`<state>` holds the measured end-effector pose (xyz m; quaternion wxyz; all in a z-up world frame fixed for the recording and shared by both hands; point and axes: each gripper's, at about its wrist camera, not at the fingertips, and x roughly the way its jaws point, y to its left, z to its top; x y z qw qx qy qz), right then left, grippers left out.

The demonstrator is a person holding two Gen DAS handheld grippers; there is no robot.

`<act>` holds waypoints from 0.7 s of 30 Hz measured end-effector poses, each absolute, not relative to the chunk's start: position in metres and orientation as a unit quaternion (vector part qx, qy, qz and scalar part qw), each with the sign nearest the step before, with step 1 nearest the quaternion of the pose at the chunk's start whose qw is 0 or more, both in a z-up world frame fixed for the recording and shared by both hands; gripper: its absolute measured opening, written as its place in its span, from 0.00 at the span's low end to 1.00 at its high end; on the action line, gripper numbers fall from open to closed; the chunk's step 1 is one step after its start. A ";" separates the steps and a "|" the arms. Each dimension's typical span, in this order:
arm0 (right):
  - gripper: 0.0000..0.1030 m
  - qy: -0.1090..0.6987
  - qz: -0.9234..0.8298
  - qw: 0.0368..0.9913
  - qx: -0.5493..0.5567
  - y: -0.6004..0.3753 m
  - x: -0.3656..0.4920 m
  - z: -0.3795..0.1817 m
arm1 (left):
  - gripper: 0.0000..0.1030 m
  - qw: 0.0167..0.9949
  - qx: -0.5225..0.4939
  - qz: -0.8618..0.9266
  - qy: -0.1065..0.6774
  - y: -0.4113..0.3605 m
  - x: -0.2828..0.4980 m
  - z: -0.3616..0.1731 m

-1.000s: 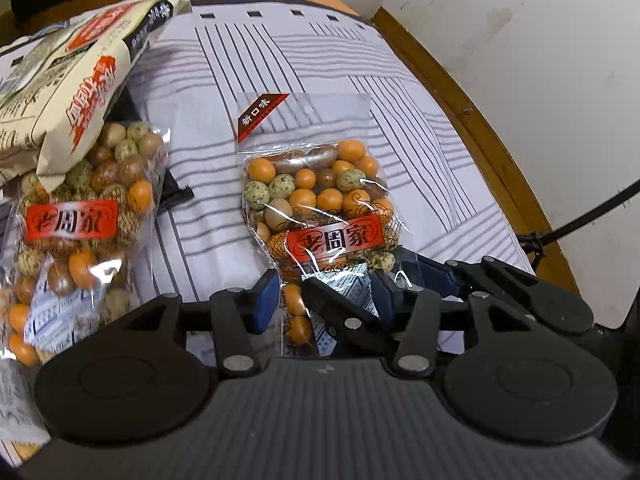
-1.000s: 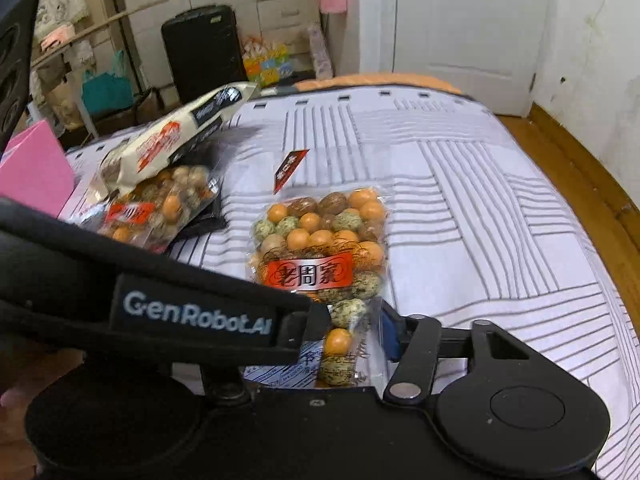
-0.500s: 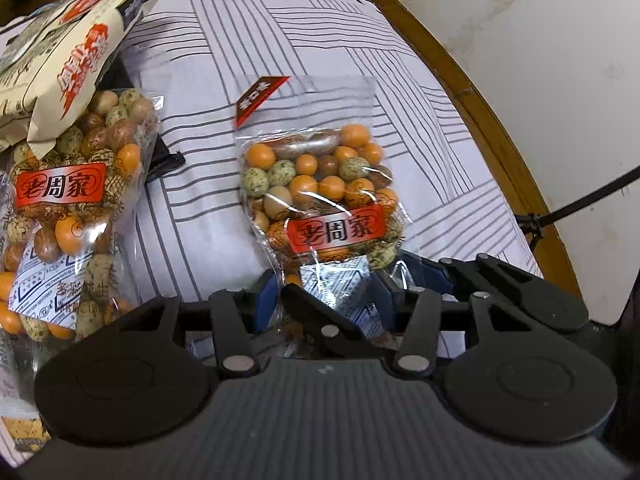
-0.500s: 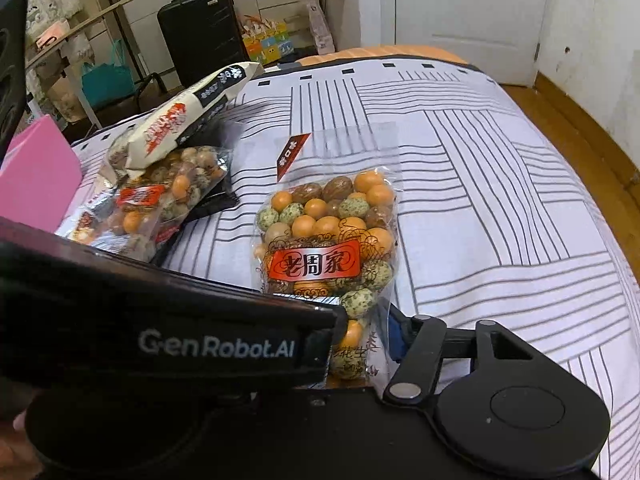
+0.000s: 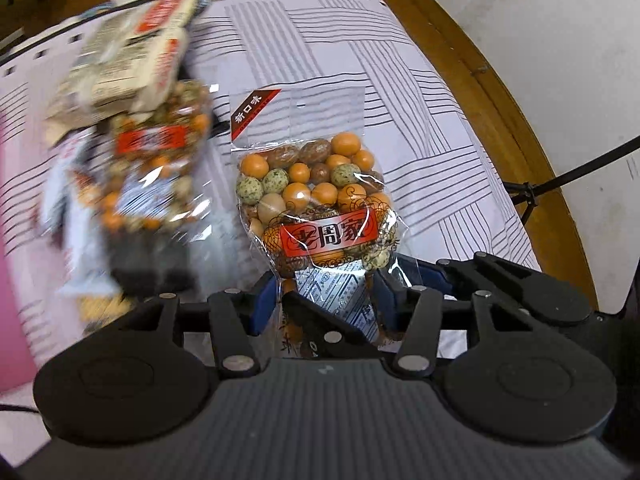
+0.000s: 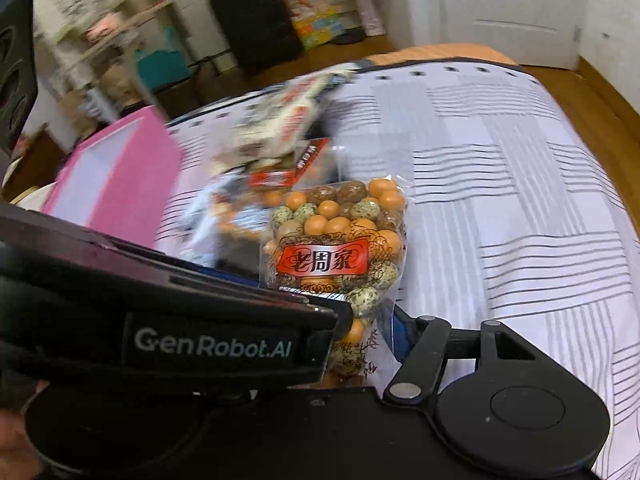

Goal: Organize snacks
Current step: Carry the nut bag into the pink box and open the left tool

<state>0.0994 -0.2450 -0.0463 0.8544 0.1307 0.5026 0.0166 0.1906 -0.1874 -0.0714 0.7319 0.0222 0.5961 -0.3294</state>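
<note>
A clear bag of orange, green and brown coated nuts with a red label point(image 5: 320, 208) is held between both grippers, lifted off the striped bed cover. My left gripper point(image 5: 326, 304) is shut on the bag's lower end. My right gripper point(image 6: 360, 332) is shut on the same bag point(image 6: 340, 240); the left gripper's black body point(image 6: 160, 320) hides the right gripper's left finger. A second bag of the same nuts point(image 5: 152, 176) lies to the left, blurred, under a cream snack packet point(image 5: 136, 56).
A pink box point(image 6: 116, 176) stands at the left on the bed. The bed cover point(image 5: 420, 120) spreads to the right, with the wooden floor point(image 5: 500, 92) beyond its edge. A black suitcase point(image 6: 252, 24) and clutter stand at the far wall.
Both grippers have moved left with the nut bag held between them. The other snacks and the pink box have come closer and now show blurred.
</note>
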 end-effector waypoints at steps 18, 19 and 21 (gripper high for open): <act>0.75 0.486 0.218 0.846 0.005 -0.090 0.126 0.027 | 0.49 0.817 -0.056 -0.196 0.540 -0.019 0.151 0.012; 0.75 0.485 0.226 0.845 0.007 -0.082 0.131 0.028 | 0.49 0.820 -0.062 -0.188 0.537 -0.007 0.153 0.014; 0.75 0.480 0.245 0.842 0.005 -0.065 0.142 0.032 | 0.49 0.829 -0.068 -0.175 0.528 0.017 0.158 0.018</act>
